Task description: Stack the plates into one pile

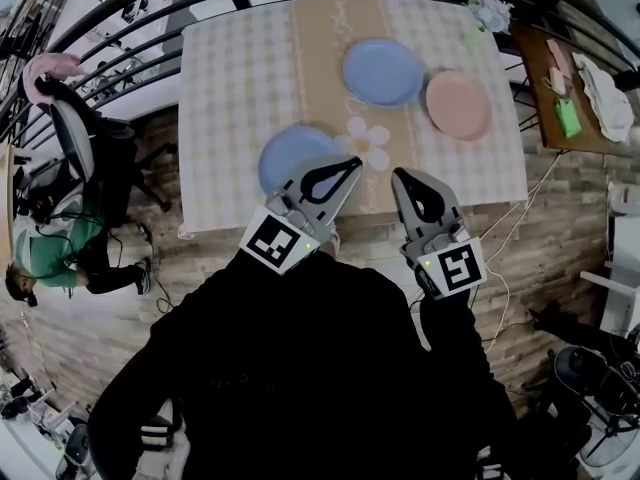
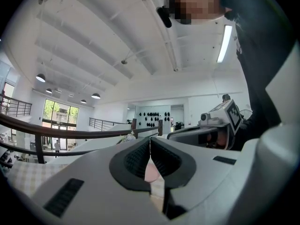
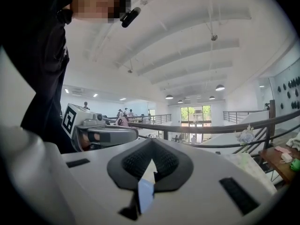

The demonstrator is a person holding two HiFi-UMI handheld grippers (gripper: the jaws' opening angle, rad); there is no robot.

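Note:
Three plates lie apart on the checked tablecloth (image 1: 230,98): a blue plate (image 1: 382,71) far centre, a pink plate (image 1: 458,104) to its right, and a second blue plate (image 1: 290,153) near the front edge. My left gripper (image 1: 352,161) hangs shut and empty just above the near blue plate's right side, covering part of it. My right gripper (image 1: 400,175) is shut and empty beside it, over the table's front edge. In the gripper views both point up and level; the left gripper (image 2: 150,139) and the right gripper (image 3: 152,142) have their pads meeting with nothing between.
A white flower print (image 1: 367,138) marks the tan runner between the plates. A bunch of flowers (image 1: 488,10) sits at the far right corner. A brown side table (image 1: 575,143) with a green item (image 1: 567,116) stands right. A dark railing (image 1: 110,38) curves behind. A person (image 1: 60,258) sits at the left.

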